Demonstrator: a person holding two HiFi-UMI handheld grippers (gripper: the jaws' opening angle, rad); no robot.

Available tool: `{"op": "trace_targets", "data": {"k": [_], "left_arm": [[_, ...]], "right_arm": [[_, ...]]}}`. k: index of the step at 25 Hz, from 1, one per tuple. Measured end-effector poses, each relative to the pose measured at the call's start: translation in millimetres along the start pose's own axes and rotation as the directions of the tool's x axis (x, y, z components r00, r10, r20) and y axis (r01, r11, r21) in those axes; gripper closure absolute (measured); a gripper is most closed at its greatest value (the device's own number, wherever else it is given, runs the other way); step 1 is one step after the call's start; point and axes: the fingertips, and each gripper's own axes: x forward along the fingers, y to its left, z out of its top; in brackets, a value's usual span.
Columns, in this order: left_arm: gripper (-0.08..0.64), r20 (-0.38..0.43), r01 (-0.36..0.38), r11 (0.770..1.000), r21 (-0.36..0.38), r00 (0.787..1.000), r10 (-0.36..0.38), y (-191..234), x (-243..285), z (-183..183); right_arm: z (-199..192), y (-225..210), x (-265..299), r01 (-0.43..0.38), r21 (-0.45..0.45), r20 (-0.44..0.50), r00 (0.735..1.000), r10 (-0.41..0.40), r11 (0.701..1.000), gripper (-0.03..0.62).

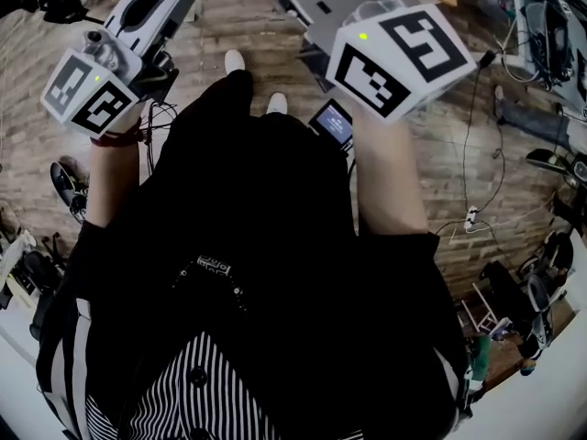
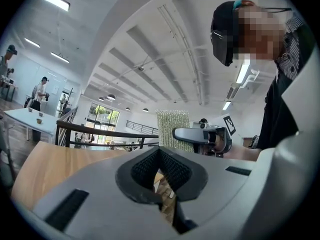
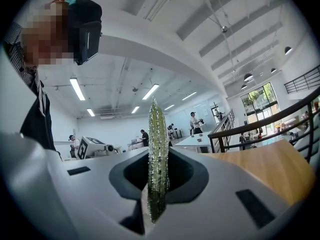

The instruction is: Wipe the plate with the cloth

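No plate shows in any view. A pale green knobbly cloth (image 3: 157,154) stands upright, seen edge-on, with my right gripper (image 3: 157,134) shut on it. In the left gripper view the same cloth (image 2: 173,126) sticks up as a flat strip from the right gripper (image 2: 200,134), which is held off to the side. My left gripper (image 2: 160,153) has its dark pads (image 2: 177,169) meeting at the tips with nothing between them. Both grippers are raised and tilted upward; the head view shows their marker cubes, left (image 1: 90,90) and right (image 1: 399,51).
A light wooden tabletop (image 2: 60,164) (image 3: 265,169) lies beyond each gripper, with a dark railing (image 3: 260,126) behind it. Below me are a wood floor (image 1: 275,26), my shoes (image 1: 236,60) and cables (image 1: 477,154). People stand at far tables (image 2: 30,116).
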Motion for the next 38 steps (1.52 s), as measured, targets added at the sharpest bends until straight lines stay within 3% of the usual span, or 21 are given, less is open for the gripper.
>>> {"op": "trace_targets", "data": {"k": [5,9,18,27,31,38], "left_arm": [[0.563,0.020,0.034,0.999,-0.021,0.999,-0.033,42.9,35.9,2.0],[0.563,0.011,0.109,0.994,-0.019,0.994,-0.108,88.3,77.3,11.4],[0.564,-0.004,0.198,0.980,-0.014,0.980,-0.198,232.7,124.1,70.0],[0.563,-0.006,0.247,0.967,-0.067,0.969,-0.248,353.2,151.8,87.1],[0.563,-0.020,0.291,0.950,-0.110,0.955,-0.295,384.6,160.4,77.4],[0.563,-0.044,0.326,0.936,-0.134,0.941,-0.335,390.6,190.0,68.6]], "right_arm": [[2.1,-41.7,18.7,0.044,-0.005,-0.006,0.999,-0.044,0.999,0.549],[19.1,-88.6,52.5,0.097,-0.018,0.021,0.995,-0.097,0.995,0.549],[72.4,-170.5,181.0,0.176,-0.051,0.005,0.984,-0.176,0.983,0.549],[84.6,-235.2,289.5,0.233,-0.050,-0.040,0.971,-0.235,0.971,0.549],[79.7,-253.1,315.3,0.258,-0.047,-0.074,0.963,-0.261,0.965,0.549],[75.5,-279.8,329.1,0.249,-0.024,-0.111,0.962,-0.251,0.968,0.549]]}}
